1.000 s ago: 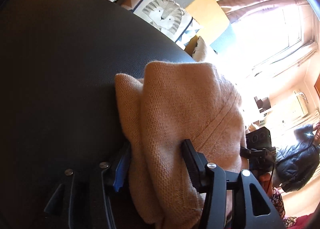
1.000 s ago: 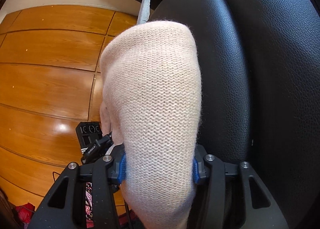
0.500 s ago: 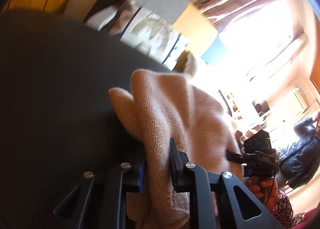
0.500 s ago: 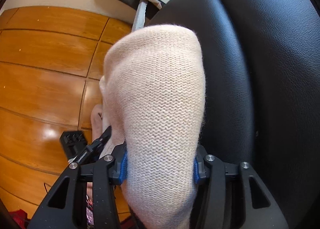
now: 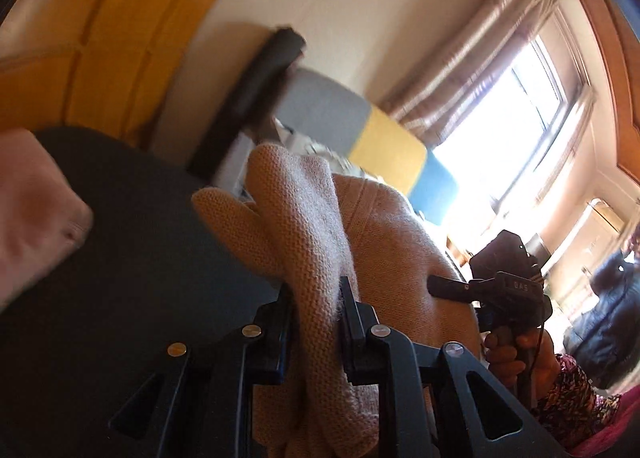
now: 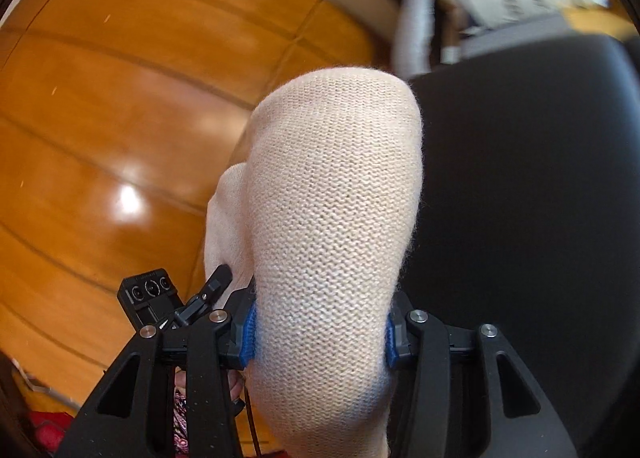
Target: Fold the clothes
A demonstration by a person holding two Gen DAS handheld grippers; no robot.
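A beige knitted sweater [image 5: 304, 218] rises in a bunched fold from my left gripper [image 5: 316, 310], whose jaws are shut on it. In the right wrist view the same sweater [image 6: 336, 198] looks cream, and a thick rounded fold of it fills my right gripper [image 6: 320, 332], with the blue pads [image 6: 250, 332] pressed into both sides. Both ends hang lifted above a black leather seat [image 6: 520, 178]. A hand [image 5: 516, 354] at the right edge of the sweater holds the right gripper. The sweater's lower part is hidden behind the fingers.
The black seat [image 5: 120, 258] lies below and left of the left gripper. A blurred pink cloth [image 5: 32, 198] sits at its far left. A polished wooden floor [image 6: 120, 118] spreads left of the seat. A grey, yellow and blue sofa [image 5: 384, 142] stands under a bright window [image 5: 520, 106].
My left gripper has gone from open around the sweater to shut on it. Both grippers have risen with the sweater, and the views now tilt up off the seat.
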